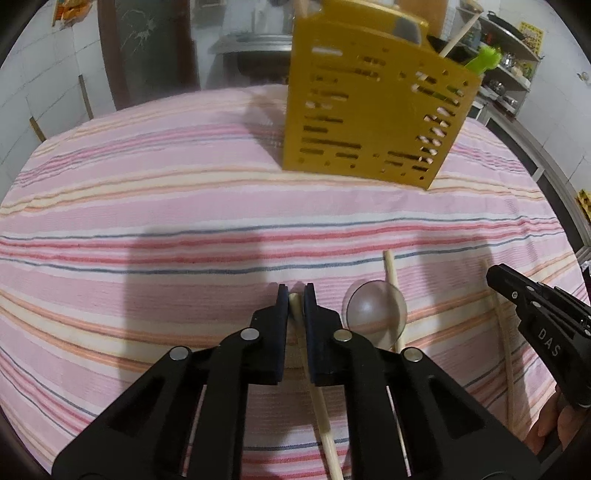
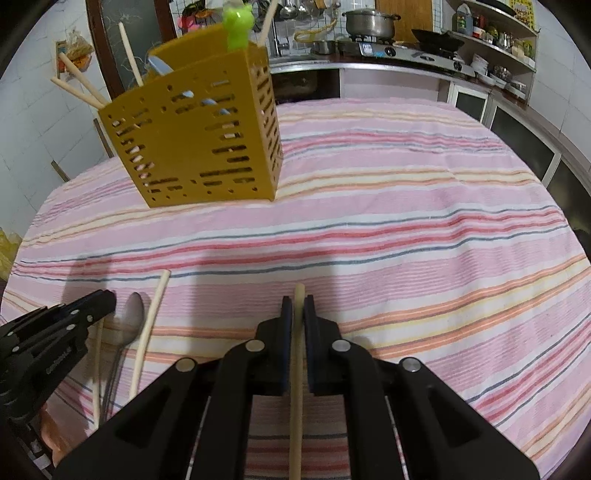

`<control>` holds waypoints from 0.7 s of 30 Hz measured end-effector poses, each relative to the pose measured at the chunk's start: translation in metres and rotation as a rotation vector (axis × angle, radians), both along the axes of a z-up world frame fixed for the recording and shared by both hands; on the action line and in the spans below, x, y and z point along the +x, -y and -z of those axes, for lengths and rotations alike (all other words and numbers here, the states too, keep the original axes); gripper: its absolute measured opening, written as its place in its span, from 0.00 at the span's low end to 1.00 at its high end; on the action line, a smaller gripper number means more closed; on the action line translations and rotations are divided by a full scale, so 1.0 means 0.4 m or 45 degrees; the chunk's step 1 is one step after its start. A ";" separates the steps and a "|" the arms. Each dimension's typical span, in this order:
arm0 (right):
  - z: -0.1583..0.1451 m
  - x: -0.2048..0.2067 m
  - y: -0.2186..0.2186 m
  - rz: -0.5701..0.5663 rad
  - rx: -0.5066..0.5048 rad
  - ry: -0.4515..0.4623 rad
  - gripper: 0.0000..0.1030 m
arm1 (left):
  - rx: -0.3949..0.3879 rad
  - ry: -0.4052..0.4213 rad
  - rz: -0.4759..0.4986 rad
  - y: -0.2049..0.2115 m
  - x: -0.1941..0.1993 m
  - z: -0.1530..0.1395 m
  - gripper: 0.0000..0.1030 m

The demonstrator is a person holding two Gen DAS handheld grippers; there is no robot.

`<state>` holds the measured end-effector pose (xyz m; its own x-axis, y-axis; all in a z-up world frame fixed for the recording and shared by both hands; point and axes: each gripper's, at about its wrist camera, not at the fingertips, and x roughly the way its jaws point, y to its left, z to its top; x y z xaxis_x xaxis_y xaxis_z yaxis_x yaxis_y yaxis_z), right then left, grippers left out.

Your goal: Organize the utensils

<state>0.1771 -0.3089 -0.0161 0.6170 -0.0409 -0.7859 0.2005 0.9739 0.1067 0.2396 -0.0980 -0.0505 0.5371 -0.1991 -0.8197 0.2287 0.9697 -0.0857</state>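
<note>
My left gripper [image 1: 295, 290] is shut on a pale wooden chopstick [image 1: 317, 398] that runs back between its pads, low over the striped tablecloth [image 1: 184, 206]. Just to its right lie a metal spoon [image 1: 376, 314] and a loose chopstick [image 1: 390, 273]. My right gripper [image 2: 298, 301] is likewise shut on a chopstick [image 2: 296, 387]; it shows at the left view's right edge [image 1: 495, 276]. The left gripper [image 2: 109, 299] appears beside the spoon [image 2: 131, 317] and the loose chopstick [image 2: 151, 325]. A yellow slotted utensil holder [image 1: 369, 110] [image 2: 195, 136] stands farther back, holding chopsticks, a blue utensil and a green piece.
The round table's far edge [image 2: 406, 101] meets a kitchen counter with a stove and pot [image 2: 369, 22]. Shelves of jars [image 2: 491, 33] stand at the right. A dark door [image 1: 147, 48] and tiled wall lie behind on the left.
</note>
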 end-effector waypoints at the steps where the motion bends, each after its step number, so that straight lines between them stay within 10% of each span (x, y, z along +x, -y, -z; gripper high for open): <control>1: -0.009 -0.004 0.000 0.003 0.003 0.014 0.07 | -0.005 0.010 0.001 -0.001 -0.003 -0.008 0.07; 18: -0.116 -0.065 -0.007 -0.020 -0.026 0.230 0.08 | -0.062 0.359 0.009 -0.080 -0.095 -0.224 0.06; 21: -0.077 -0.045 -0.003 0.009 -0.088 0.199 0.55 | -0.068 0.340 -0.005 -0.095 -0.081 -0.214 0.06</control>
